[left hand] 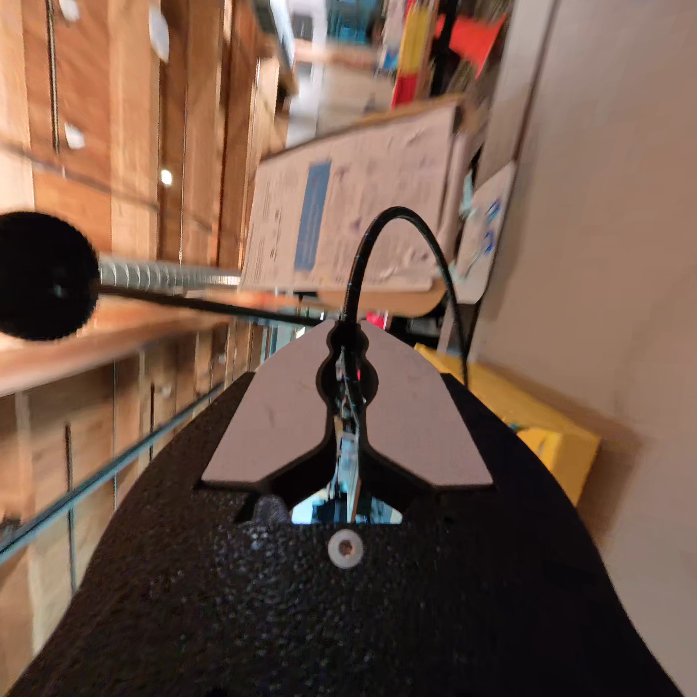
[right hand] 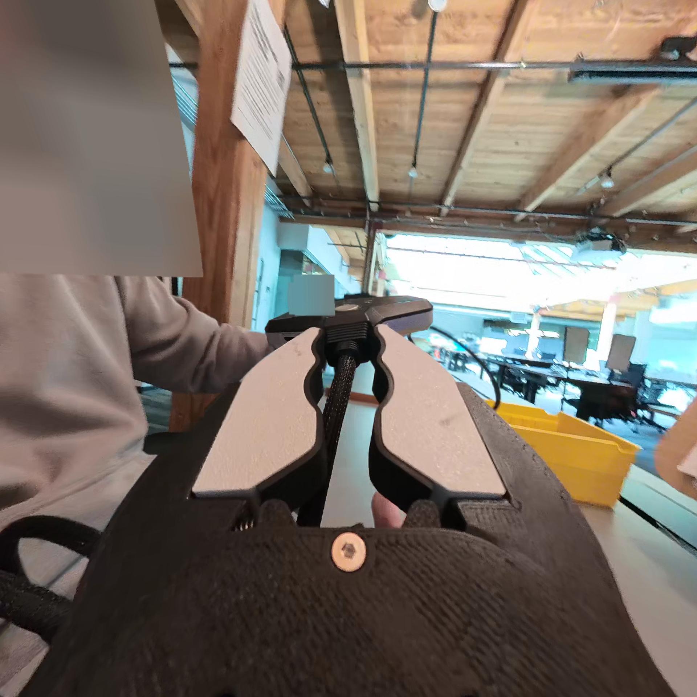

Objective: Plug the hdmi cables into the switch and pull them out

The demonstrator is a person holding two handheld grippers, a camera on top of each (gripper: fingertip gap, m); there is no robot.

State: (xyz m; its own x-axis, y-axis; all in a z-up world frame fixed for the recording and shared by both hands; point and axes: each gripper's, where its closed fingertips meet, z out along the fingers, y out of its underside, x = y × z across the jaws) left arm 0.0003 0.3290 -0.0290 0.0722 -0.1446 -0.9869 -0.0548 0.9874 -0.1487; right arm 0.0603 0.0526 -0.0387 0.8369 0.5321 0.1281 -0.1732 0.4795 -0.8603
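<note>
My right gripper [right hand: 346, 329] is shut on the ribbed black hdmi plug [right hand: 346, 336]. The plug's braided black cable [right hand: 337, 407] runs back between the fingers. The plug's front end meets the flat black switch [right hand: 396, 307], which is held up in the air just beyond my fingertips. I cannot tell how deep the plug sits. My left gripper [left hand: 347, 328] is shut on a thin black cable [left hand: 396, 209] that arcs out from its tips and drops toward the table. The left wrist view is rolled sideways and blurred, and the switch is hidden in it.
A yellow bin [right hand: 565, 452] stands on the pale table [right hand: 641, 565] at the right and also shows in the left wrist view [left hand: 528, 415]. A person's grey sleeve [right hand: 169, 339] reaches in from the left. A black foam ball [left hand: 37, 275] on a rod and a cardboard box [left hand: 358, 226] lie ahead.
</note>
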